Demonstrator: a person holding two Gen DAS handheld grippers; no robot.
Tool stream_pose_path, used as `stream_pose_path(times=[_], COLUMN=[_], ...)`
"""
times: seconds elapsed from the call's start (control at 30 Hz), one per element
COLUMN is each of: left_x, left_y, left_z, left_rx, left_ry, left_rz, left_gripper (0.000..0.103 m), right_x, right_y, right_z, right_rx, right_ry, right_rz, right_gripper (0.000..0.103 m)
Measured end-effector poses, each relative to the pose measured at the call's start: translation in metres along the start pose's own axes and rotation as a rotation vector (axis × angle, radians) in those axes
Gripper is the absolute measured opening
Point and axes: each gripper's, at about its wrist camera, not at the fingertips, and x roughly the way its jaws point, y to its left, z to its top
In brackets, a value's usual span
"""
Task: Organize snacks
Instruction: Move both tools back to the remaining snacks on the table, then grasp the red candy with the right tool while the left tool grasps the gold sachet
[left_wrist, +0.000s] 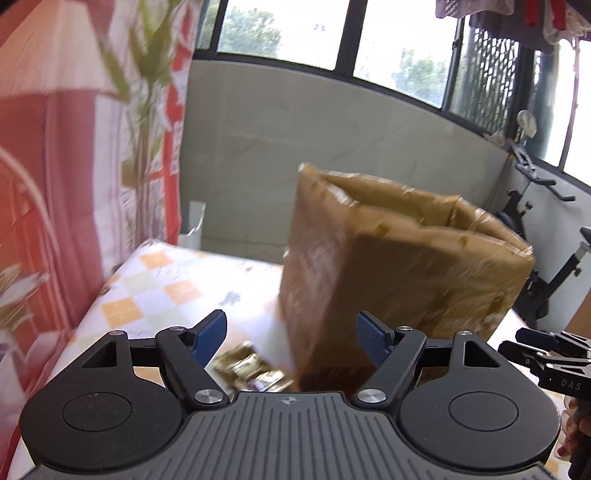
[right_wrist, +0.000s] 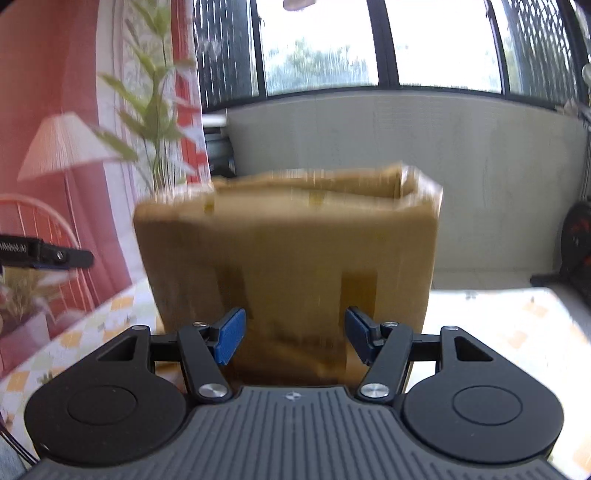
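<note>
While both jaws gape wide | cardboard box (right_wrist: 288, 258) ahead, untouched | snack packets (left_wrist: 251, 369) below left gripper (left_wrist: 291, 338)

The open-topped cardboard box (right_wrist: 288, 266) stood close ahead of both grippers — it blocked the middle of the table (left_wrist: 166, 280). Gold snack packets (left_wrist: 251, 369) lay at its left foot; the table's left and right edges lay bare.

Surroundings: table and backdrop

Checkered tablecloth (left_wrist: 155, 280) covers the table. Red printed curtain (left_wrist: 55, 184) hangs left; windows (right_wrist: 321, 44) behind; exercise bike (left_wrist: 535, 258) stands right.
</note>
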Motion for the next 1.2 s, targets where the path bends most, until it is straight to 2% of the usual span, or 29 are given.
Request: stream_pose_path(times=[0.33, 0.57, 0.73, 1.0, 1.2], left_x=[0.008, 0.018, 0.019, 0.022, 0.022], left_y=[0.023, 0.041, 0.049, 0.056, 0.053], left_z=[-0.026, -0.048, -0.06, -0.076, -0.077], left_rx=[-0.027, -0.122, -0.132, -0.174, -0.179], left_ry=[0.053, 0.096, 0.119, 0.146, 0.145], left_rz=[0.019, 0.035, 0.043, 0.047, 0.042], left_gripper=[0.078, 0.078, 0.078, 0.078, 0.078], right_x=[0.042, 0.083, 0.11, 0.119, 0.136], right_y=[0.014, 0.041, 0.054, 0.065, 0.069], right_z=[-0.021, -0.03, -0.039, -0.044, -0.045], right_rx=[-0.039, -0.19, -0.294, -0.427, -0.443], right_ry=[0.146, 0.273, 0.345, 0.382, 0.406], right_rz=[0.062, 0.144, 0.159, 0.201, 0.23], right_gripper=[0.063, 0.062, 0.062, 0.062, 0.062])
